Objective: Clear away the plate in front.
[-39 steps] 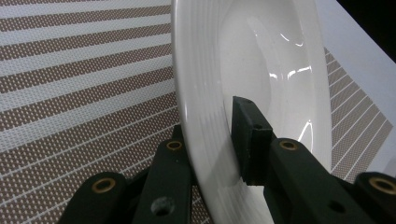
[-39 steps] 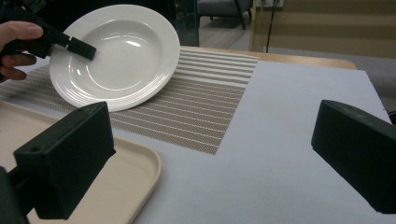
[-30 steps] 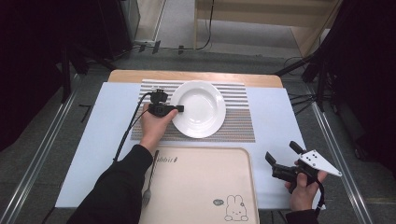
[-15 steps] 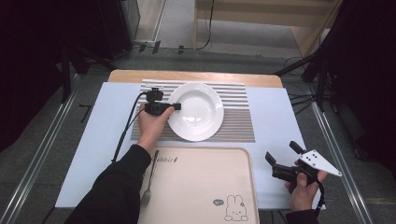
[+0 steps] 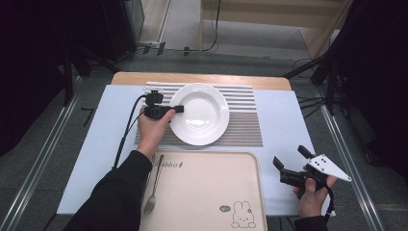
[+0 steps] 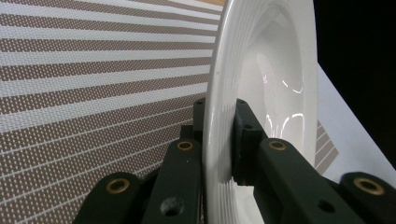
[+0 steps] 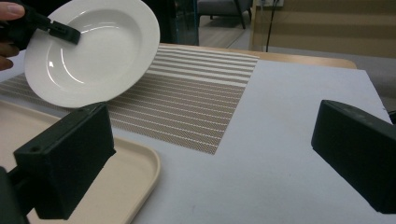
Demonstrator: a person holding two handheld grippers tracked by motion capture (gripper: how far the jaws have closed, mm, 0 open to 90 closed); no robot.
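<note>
Largest first: white table [image 5: 288, 125], with a bare wooden strip along its far edge. Upon it, at the near edge, a beige tray [image 5: 207, 192] with a small rabbit print at its near right corner. Just beyond the tray's far rim, a brown-and-white striped placemat [image 5: 240, 122], lying flat and reaching back toward the wooden strip.

Above the placemat and beyond the tray's far rim, slightly left of the tray's middle: a white deep plate [image 5: 199, 114]. Tilted, with its left rim raised clear of the mat, as seen from the right gripper view [image 7: 91, 49]; whether the far right rim touches the mat, cannot tell. Seen edge-on in the left gripper view [image 6: 261, 93], with the striped mat behind it.

At the plate's left rim, beyond the tray's far left corner: left gripper [image 5: 174, 109], held in a hand whose dark sleeve crosses the tray's left side. Pinching the plate's rim, one jaw under it and the other on its upper face, pads pressed against the porcelain from both sides.

To the right of the tray's near right corner, well apart from the plate: right gripper [image 5: 291, 163], held low over the bare table. Spread wide, nothing between the two black pads [image 7: 65, 165], only table surface beyond them.

Smallest: a metal fork [image 5: 153, 185] on the left part of the tray, just beside its left rim, tines toward the near edge, partly beside the dark sleeve.
</note>
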